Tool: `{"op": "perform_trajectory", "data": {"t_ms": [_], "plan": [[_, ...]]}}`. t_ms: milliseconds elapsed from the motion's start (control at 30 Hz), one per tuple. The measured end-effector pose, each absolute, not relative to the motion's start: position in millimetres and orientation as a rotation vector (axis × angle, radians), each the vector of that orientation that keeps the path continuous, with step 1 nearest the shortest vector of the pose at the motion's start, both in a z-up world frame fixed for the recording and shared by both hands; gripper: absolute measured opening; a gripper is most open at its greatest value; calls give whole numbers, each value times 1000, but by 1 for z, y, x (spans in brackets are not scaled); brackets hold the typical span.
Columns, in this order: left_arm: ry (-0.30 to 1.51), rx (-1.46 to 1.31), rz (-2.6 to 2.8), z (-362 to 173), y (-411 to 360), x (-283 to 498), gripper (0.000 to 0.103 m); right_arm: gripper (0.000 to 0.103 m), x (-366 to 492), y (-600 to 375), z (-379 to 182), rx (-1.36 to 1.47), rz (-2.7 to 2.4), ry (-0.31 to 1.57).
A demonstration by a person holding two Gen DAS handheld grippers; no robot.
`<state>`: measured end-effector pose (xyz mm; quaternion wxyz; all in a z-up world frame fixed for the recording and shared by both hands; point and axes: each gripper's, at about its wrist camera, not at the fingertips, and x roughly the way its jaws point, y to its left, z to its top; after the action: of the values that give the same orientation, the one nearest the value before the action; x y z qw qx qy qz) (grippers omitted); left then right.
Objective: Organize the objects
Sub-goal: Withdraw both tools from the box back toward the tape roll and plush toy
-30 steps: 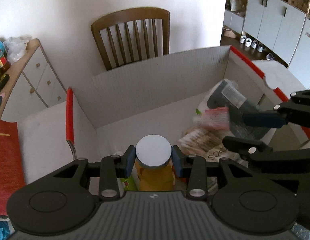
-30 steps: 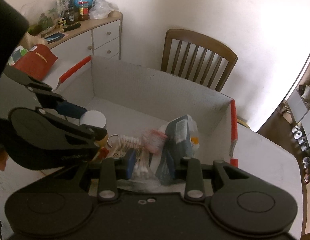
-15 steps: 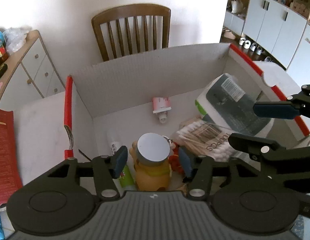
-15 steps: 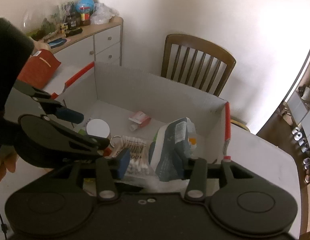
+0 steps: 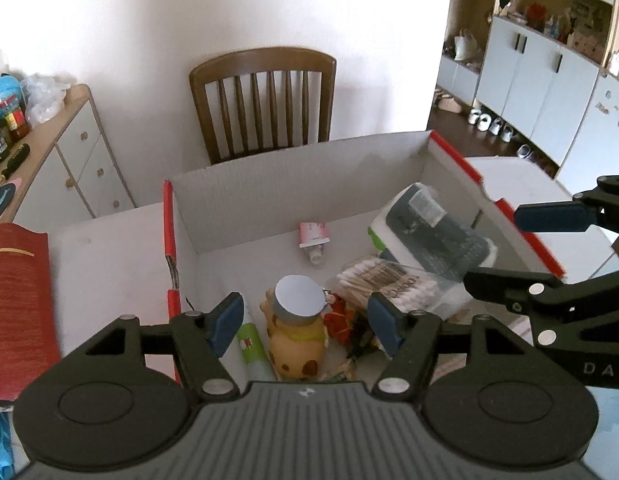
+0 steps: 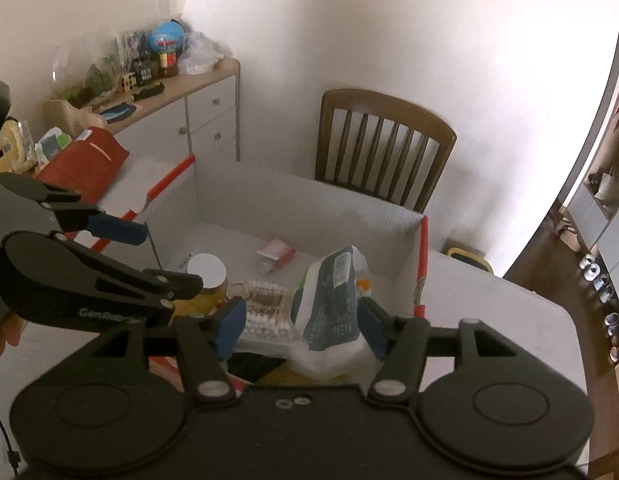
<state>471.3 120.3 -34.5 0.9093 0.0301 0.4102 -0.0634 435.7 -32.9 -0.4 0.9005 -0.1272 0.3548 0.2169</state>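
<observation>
A white cardboard box (image 5: pixel 293 184) with red edges holds the objects. A yellow figurine jar (image 5: pixel 298 336) with a white lid stands upright in it, below my left gripper (image 5: pixel 305 324), whose jaws are opening and clear of the jar. A grey and green wipes pack (image 6: pixel 333 300) leans beside a cotton swab box (image 6: pixel 267 308). My right gripper (image 6: pixel 300 326) hangs over them, its jaws opening and its pads off the pack. A pink tube (image 5: pixel 313 236) lies on the box floor. The other view of each gripper shows the right gripper (image 5: pixel 529 248) and the left gripper (image 6: pixel 149 254) side by side.
A wooden chair (image 5: pixel 265 100) stands behind the box. A sideboard (image 6: pixel 197 96) with bottles and clutter is at the left. A red bag (image 5: pixel 17 300) lies on the white table (image 6: pixel 489 312) left of the box. A green and white tube (image 5: pixel 251 344) lies beside the jar.
Both grippers opened and rose out of the box. The left let go of the jar, the right released the wipes pack, and the pink tube now lies on the box floor.
</observation>
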Motion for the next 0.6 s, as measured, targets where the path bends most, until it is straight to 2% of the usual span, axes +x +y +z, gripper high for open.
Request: {"op": "perform_trajectory", "data": {"t_ms": [133,600], "plan": [[818,55,-137,-23,120,457,77,64,426,-37,9,-250,453,717],[764,14,-206,7,108,399,81,83,381,-64,33,-204,492,676]]}}
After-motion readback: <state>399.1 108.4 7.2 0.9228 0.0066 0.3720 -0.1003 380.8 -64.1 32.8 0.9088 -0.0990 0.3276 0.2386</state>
